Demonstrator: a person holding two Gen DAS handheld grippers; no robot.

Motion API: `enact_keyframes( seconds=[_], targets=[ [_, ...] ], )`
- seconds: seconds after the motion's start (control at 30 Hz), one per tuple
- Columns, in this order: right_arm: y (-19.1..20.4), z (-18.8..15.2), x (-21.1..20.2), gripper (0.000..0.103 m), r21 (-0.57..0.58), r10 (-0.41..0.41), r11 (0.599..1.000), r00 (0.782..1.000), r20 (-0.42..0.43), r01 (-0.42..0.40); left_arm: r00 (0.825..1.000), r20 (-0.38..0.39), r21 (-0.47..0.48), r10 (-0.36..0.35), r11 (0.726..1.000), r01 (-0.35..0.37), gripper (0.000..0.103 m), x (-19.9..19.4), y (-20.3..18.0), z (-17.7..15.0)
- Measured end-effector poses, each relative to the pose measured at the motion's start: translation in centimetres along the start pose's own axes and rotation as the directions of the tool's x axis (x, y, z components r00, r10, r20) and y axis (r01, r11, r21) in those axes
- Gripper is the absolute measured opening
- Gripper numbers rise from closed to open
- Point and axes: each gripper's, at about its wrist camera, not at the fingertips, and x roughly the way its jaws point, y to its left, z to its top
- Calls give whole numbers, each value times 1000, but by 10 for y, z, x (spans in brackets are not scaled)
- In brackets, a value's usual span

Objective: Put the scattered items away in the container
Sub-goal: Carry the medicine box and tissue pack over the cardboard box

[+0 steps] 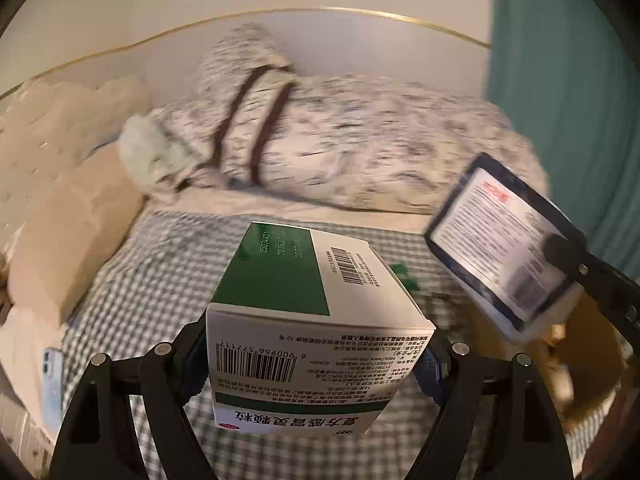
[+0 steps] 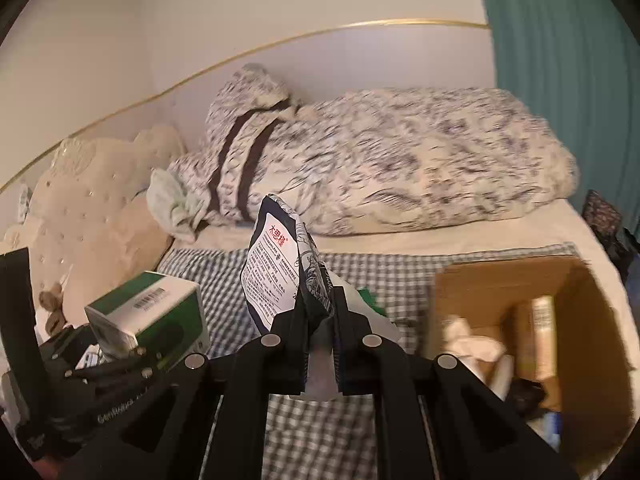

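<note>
A green and white medicine box [image 1: 312, 300] is clamped between the wide-set fingers of my left gripper [image 1: 316, 360], lifted above the checked cloth. From the right wrist view the same box [image 2: 152, 308] shows at lower left, with the left gripper [image 2: 132, 350] under it. My right gripper [image 2: 320, 320] is shut on the lower edge of a dark blue packet with a white printed label [image 2: 276, 268], which stands up from the fingers. In the left wrist view that packet [image 1: 504, 240] hangs at the right, pinched by the right gripper [image 1: 560, 250]. An open cardboard box [image 2: 500, 280] sits to the right.
The cardboard box holds crumpled white stuff [image 2: 468, 340] and a few packages. A checked cloth [image 1: 160, 280] covers the bed. A rolled patterned quilt [image 2: 400, 160] and cream pillows [image 2: 92, 200] lie behind. A phone [image 1: 52, 380] lies at the left edge, and a teal curtain [image 2: 560, 60] hangs right.
</note>
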Motion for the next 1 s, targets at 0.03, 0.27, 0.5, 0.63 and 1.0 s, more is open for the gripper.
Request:
enact_keyframes(
  seconds=[0.03, 0.27, 0.5, 0.63, 1.0],
  targets=[
    [-8, 1, -8, 9, 7, -15, 1000, 1000, 9, 15, 1000, 3, 18, -17, 1000, 16, 84, -4, -11, -1],
    [-74, -8, -48, 9, 75, -134, 988, 991, 27, 132, 990, -4, 130, -144, 981, 143, 84, -13, -96, -2],
    [-139, -25, -54, 9, 131, -248, 959, 968, -31, 250, 972, -58, 219, -227, 947, 235, 84, -8, -163, -16],
    [-166, -38, -45, 9, 155, -277, 946, 958, -75, 286, 972, -81, 258, -222, 937, 235, 84, 4, -185, -23],
    [-202, -56, -43, 9, 171, -290, 937, 951, -106, 305, 950, 30, 328, -311, 901, 285, 84, -20, -212, -10]
  ],
)
